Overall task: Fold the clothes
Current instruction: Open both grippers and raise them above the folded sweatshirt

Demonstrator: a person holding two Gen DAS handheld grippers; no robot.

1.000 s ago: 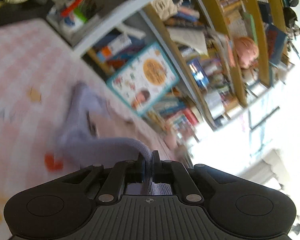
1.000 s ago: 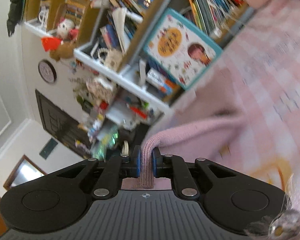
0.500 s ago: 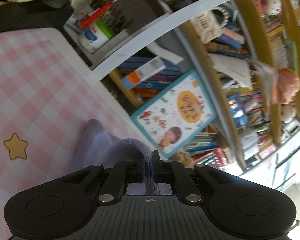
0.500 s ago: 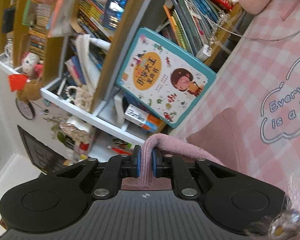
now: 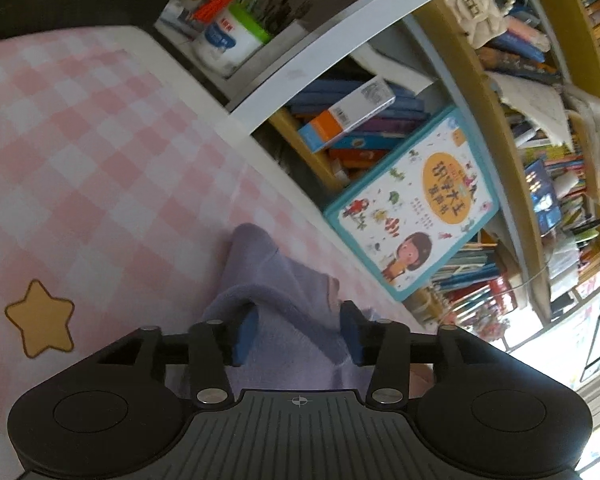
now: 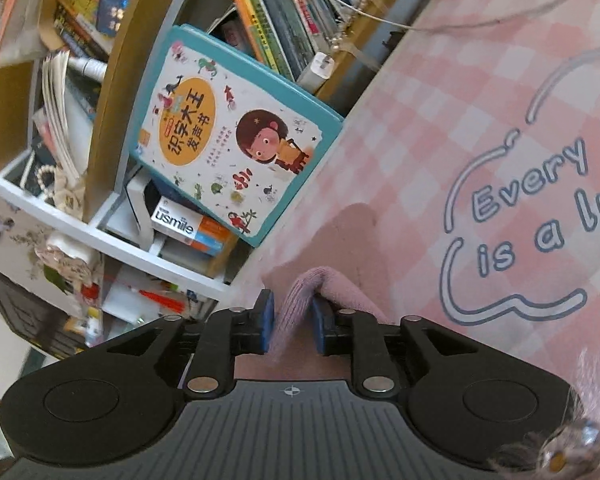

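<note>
A soft knit garment lies on the pink checked tablecloth (image 5: pixel 80 152). In the left wrist view it looks lavender (image 5: pixel 276 284) and lies loose between the spread blue pads of my left gripper (image 5: pixel 298 332), which is open. In the right wrist view the same cloth looks pink (image 6: pixel 328 284); a fold of it stands up between the parted pads of my right gripper (image 6: pixel 291 322), which is open, the fold still touching the right pad.
A teal picture book (image 5: pixel 416 204) leans against a crowded bookshelf (image 5: pixel 540 120) at the table's far edge; it also shows in the right wrist view (image 6: pixel 228 128). A white pen pot (image 5: pixel 228 40) stands on a shelf. A cable (image 6: pixel 480 20) runs over the cloth.
Both grippers came down toward the table near the book with the garment, then both jaws opened and let the cloth go.
</note>
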